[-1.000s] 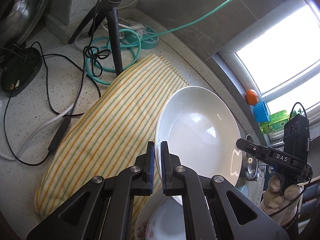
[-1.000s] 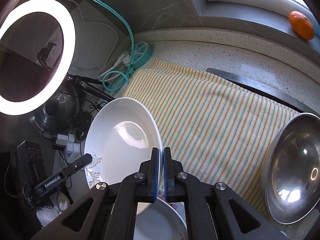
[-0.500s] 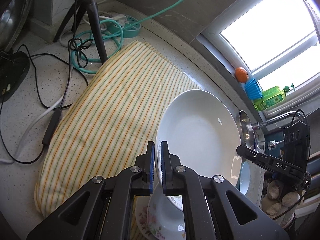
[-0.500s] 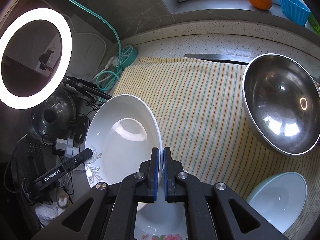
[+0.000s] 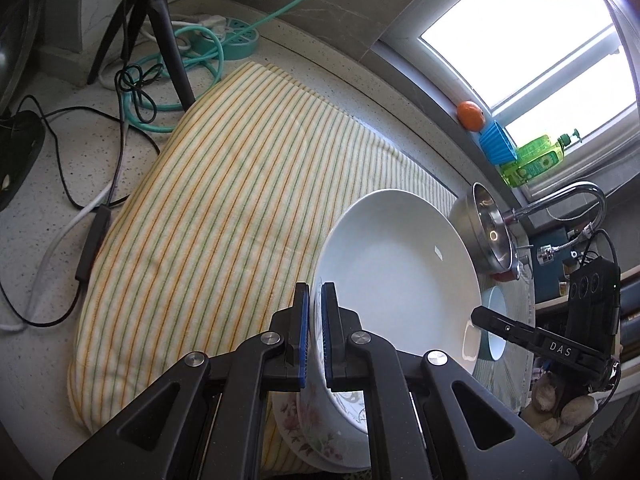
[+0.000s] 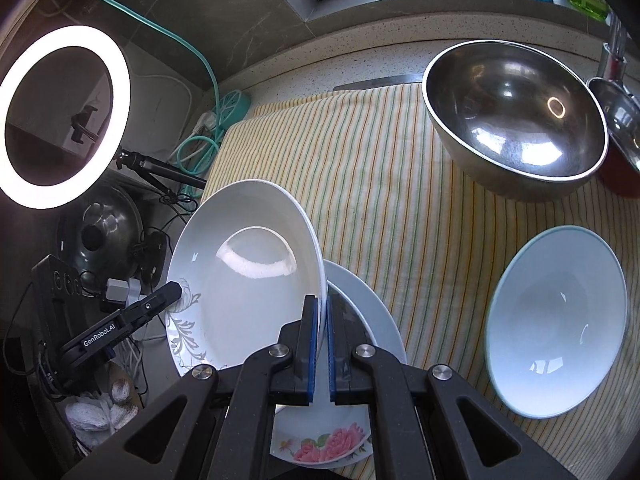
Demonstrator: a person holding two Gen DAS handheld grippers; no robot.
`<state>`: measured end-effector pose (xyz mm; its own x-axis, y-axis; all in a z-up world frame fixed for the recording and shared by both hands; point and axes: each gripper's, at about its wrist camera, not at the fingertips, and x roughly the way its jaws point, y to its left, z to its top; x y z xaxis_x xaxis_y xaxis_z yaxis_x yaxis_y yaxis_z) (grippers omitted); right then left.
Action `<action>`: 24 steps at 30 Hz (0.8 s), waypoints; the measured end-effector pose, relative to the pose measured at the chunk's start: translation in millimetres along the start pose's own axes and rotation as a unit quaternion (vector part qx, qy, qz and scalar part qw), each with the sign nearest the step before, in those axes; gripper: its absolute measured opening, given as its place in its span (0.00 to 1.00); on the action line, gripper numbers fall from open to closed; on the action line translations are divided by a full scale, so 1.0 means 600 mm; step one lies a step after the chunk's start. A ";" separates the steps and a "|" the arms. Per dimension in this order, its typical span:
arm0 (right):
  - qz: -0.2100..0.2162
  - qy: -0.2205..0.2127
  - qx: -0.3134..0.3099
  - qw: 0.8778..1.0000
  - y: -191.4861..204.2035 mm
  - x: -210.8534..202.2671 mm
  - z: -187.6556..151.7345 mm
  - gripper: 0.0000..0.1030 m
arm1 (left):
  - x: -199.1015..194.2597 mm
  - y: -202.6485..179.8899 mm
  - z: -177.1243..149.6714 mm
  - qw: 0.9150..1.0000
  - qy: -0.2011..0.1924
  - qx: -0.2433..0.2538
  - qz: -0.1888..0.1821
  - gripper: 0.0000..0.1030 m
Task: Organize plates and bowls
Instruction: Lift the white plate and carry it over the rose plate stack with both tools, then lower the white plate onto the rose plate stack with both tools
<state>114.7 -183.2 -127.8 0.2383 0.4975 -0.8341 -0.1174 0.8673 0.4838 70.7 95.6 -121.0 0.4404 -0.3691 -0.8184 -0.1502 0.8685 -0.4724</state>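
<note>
At the far left of the right wrist view a ring light glows above a dark pot lid and some cables. Next to them comes the left gripper, which is clamped on the far rim of the white plate, near its grey leaf pattern. The plate is held up in the air and tilted, between the two grippers. The right gripper is clamped on the near rim, its blue pads pressed on both sides of the thin edge. Directly under the plate there is a flowered plate, which rests on the striped cloth. More to the right a pale blue bowl lies on the cloth, and behind it a large steel bowl; both are well apart from the held plate. It seems that the white plate is meant to go down on the flowered plate, to make a stack. The risk is in the grip: each gripper holds only a narrow piece of a smooth, glazed rim, so if one hand turns or moves apart from the other, the plate could twist out of the pads and fall on the flowered plate. If it comes down tilted, one edge could also strike first and chip. A wide swing to the right could bring it against the pale blue bowl.
</note>
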 end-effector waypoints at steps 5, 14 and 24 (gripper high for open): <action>-0.005 -0.004 0.010 1.000 -0.006 -0.002 -0.023 0.04 | 0.003 0.000 -0.008 1.000 0.010 0.009 -0.002 0.04; -0.015 -0.008 0.021 1.000 -0.016 -0.011 -0.056 0.04 | 0.006 -0.006 -0.026 1.000 0.021 0.021 -0.008 0.04; -0.015 -0.007 0.041 0.999 -0.028 -0.013 -0.086 0.04 | 0.012 -0.011 -0.039 0.999 0.031 0.030 -0.010 0.04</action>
<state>64.8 -200.5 -143.2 0.2543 0.4702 -0.8451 -0.0307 0.8773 0.4789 54.1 79.6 -131.4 0.3874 -0.4053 -0.8280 -0.0868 0.8782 -0.4704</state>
